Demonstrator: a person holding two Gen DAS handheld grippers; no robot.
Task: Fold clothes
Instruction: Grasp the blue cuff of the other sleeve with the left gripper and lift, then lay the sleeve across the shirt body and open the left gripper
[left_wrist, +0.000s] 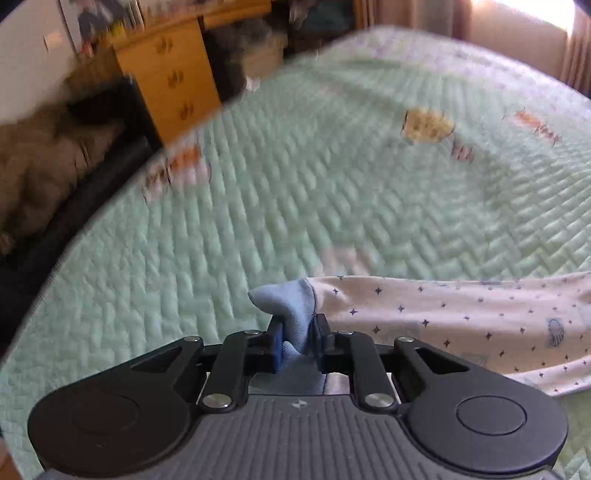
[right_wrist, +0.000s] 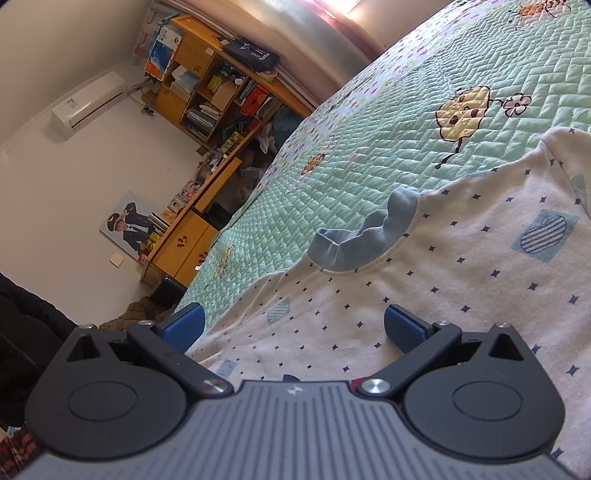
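1. My left gripper (left_wrist: 297, 334) is closed on the blue cuff (left_wrist: 286, 301) of a sleeve; the cuff fabric is bunched between the two pads and pokes out above them.
2. The sleeve (left_wrist: 461, 325) runs off to the right from that cuff. It is white with small dark stars and lies on the green quilted bedspread (left_wrist: 295, 184).
3. My right gripper (right_wrist: 293, 326) has its jaws spread wide and holds nothing. The blue pads (right_wrist: 402, 326) sit apart over the body of the same white star-print garment (right_wrist: 461, 288).
4. Whether the right pads touch the cloth or hover just above it, I cannot tell.
5. The garment's blue ribbed collar (right_wrist: 364, 236) lies just ahead of the right gripper, rumpled, at the edge of the fabric nearest the bare bedspread.
6. Garment lies spread on the bed, near my side of it.
7. Background, right wrist view: wooden shelf-and-desk unit (right_wrist: 207, 110) along the wall, air conditioner (right_wrist: 88, 105) mounted high.
8. Left wrist view is motion-blurred beyond the bed.
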